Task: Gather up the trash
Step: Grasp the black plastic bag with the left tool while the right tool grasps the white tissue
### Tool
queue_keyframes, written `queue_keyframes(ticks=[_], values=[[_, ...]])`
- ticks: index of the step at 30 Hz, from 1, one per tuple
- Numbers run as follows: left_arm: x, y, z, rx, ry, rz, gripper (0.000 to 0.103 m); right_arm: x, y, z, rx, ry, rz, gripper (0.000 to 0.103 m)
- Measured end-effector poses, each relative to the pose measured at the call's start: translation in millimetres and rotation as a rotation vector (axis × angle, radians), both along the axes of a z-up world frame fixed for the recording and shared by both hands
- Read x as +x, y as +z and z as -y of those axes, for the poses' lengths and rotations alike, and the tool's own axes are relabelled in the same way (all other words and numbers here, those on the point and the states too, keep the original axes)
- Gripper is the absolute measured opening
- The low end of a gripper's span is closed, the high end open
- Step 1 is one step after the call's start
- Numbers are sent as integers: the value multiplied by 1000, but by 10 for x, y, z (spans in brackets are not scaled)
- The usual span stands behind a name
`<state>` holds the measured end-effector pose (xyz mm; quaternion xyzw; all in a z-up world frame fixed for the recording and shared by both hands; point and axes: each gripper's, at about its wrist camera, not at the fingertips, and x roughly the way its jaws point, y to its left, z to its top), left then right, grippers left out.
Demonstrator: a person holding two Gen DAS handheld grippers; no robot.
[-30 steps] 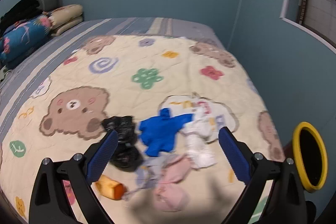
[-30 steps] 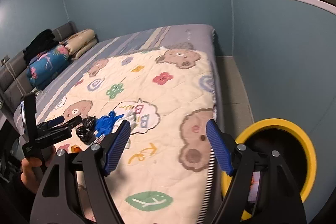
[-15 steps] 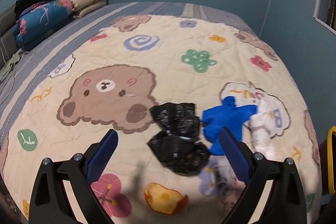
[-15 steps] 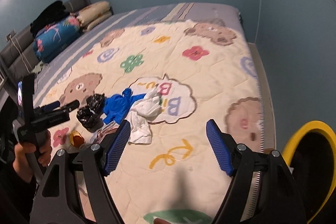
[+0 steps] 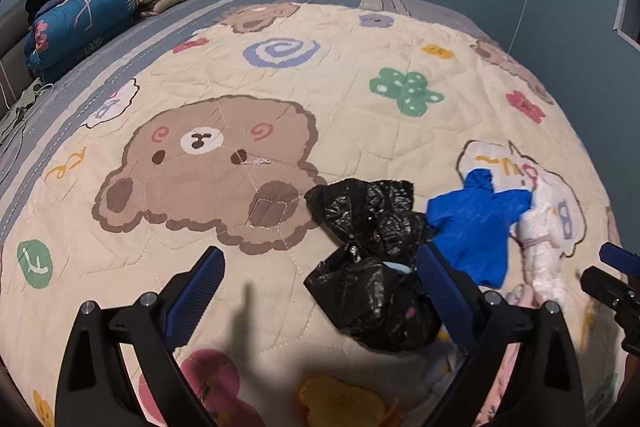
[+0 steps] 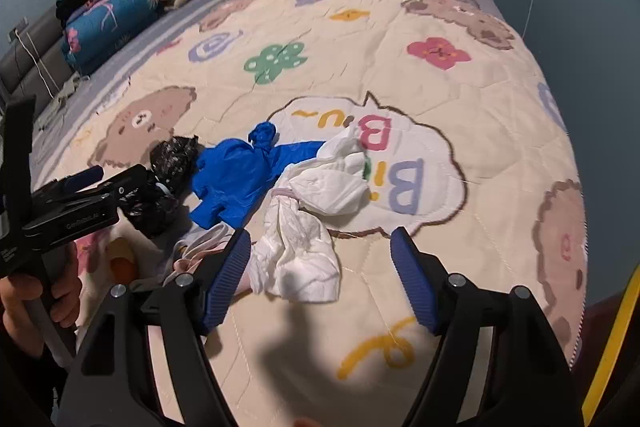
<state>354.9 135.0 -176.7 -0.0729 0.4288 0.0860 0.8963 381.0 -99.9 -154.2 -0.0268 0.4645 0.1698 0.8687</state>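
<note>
Both hand-held grippers hang over the bed's cartoon-bear quilt (image 5: 280, 75): the left hand-held gripper (image 5: 318, 285) stands wide with nothing between its fingers, beside the crumpled black plastic bag (image 5: 376, 267), and the right hand-held gripper (image 6: 320, 275) is closing with its pads still apart and gripping nothing, the white crumpled bag (image 6: 304, 239) just ahead of its left pad. Between those two bags lies a blue bag (image 6: 240, 175), touching both, and a yellow-rimmed bin (image 6: 608, 347) shows at the bed's right edge.
</note>
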Motion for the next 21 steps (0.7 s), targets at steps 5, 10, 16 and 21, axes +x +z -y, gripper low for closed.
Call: queue_keyframes(ticks=[5,10,16,21], values=[[83,-79,-29,-10,6,-14,93,121,-125,-133,-27,13,-30,63],[137,-172,-10,-6,2,-35,86,229,-230,-214,-59,6,-55,57],[153,-221,-11,-40,-13,-46,65,307,-377,-333,-78,30,-94,47],[139,-212,30,-57,-42,-43,33,357,-424,-428,-59,41,-118,30]])
